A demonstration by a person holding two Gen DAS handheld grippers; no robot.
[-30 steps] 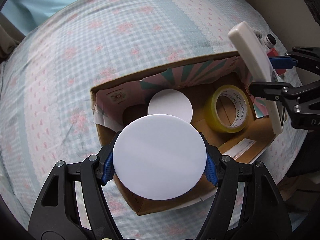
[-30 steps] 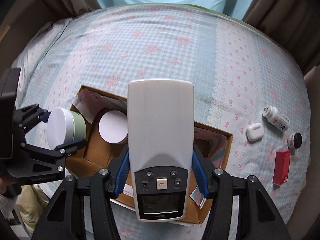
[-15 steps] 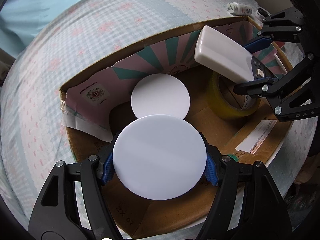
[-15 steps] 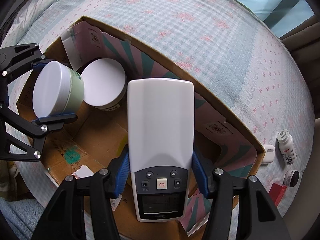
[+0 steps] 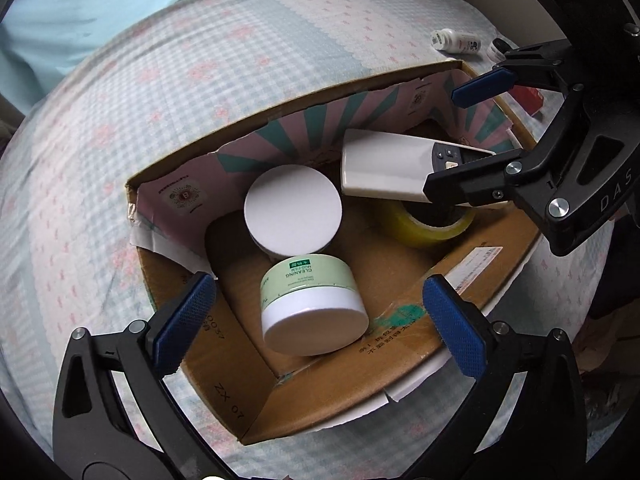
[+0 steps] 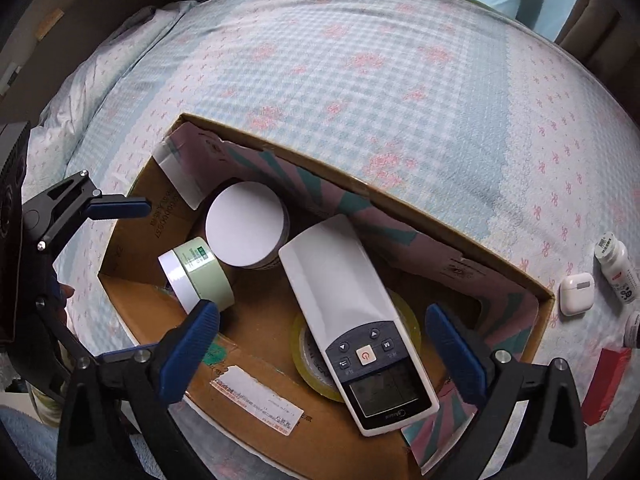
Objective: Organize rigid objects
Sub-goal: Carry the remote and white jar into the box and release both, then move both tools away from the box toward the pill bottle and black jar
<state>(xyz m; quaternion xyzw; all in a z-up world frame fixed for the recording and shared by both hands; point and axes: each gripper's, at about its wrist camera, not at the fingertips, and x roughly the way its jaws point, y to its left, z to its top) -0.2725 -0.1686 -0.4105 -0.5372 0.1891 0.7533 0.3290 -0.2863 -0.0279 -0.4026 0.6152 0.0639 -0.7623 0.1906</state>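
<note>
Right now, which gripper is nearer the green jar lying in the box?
Left. The left gripper hangs directly over the green jar, jaws opening either side. The right gripper is over the remote, off to the side.

The green jar (image 5: 308, 280) reads "CLEANING MUD FILM", upside down from the left wrist. The cardboard box (image 5: 236, 404) carries "ZX 07" on its near inner flap. "DAS" shows on the right gripper (image 5: 472, 140). The remote (image 6: 356, 320) has an "M" button; its brand under the screen is too small to read
</note>
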